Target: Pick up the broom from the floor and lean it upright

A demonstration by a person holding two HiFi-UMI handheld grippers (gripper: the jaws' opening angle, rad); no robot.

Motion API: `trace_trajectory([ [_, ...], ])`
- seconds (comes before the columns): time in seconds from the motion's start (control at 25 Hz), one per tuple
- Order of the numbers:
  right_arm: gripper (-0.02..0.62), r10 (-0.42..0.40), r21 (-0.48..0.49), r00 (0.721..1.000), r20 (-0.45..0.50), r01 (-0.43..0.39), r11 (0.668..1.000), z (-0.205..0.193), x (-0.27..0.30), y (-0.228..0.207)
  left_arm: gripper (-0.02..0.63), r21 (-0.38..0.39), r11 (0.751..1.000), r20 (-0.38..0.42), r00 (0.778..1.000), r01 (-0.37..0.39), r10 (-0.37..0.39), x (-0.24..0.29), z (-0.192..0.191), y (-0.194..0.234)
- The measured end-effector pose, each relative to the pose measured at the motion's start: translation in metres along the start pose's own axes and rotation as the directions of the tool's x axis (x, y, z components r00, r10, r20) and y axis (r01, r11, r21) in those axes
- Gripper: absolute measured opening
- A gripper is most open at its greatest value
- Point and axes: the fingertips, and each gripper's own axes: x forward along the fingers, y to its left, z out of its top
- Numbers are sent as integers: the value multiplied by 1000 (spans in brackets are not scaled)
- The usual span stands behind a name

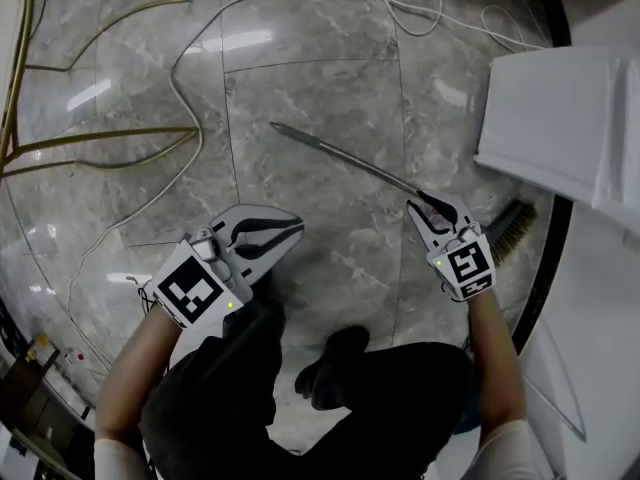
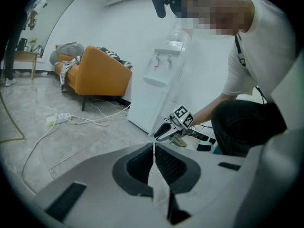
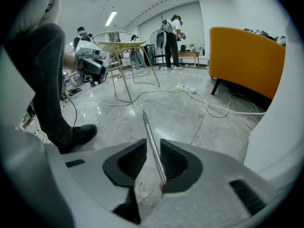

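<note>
The broom lies on the grey marble floor, its thin metal handle running from the middle of the floor toward the bristles beside a white cabinet. My right gripper is low over the handle's bristle end. In the right gripper view the handle runs between the parted pads of that gripper, with a gap on its left side. My left gripper hovers over bare floor to the left, away from the broom. In its own view the left gripper has its tips together and nothing between them.
A white cabinet with a water dispenser stands close on the right. White cables trail across the floor, and a gold wire frame is at the left. An orange sofa is farther off. The person's shoe is between the grippers.
</note>
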Motion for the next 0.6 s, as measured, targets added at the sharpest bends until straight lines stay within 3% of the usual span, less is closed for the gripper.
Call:
trace_trajectory([
  [0.12, 95, 23, -22, 999, -37, -24, 999, -26, 22, -4, 14, 0, 1000, -3, 1000, 18, -18, 7, -12, 5],
  [0.24, 118, 37, -32, 996, -79, -40, 999, -53, 44, -7, 14, 49, 998, -21, 999, 32, -31, 13, -25, 6],
  [0.6, 143, 1, -78, 980, -197, -17, 997, -116, 96, -22, 14, 69, 994, -64, 995, 82, -78, 16, -53, -2],
])
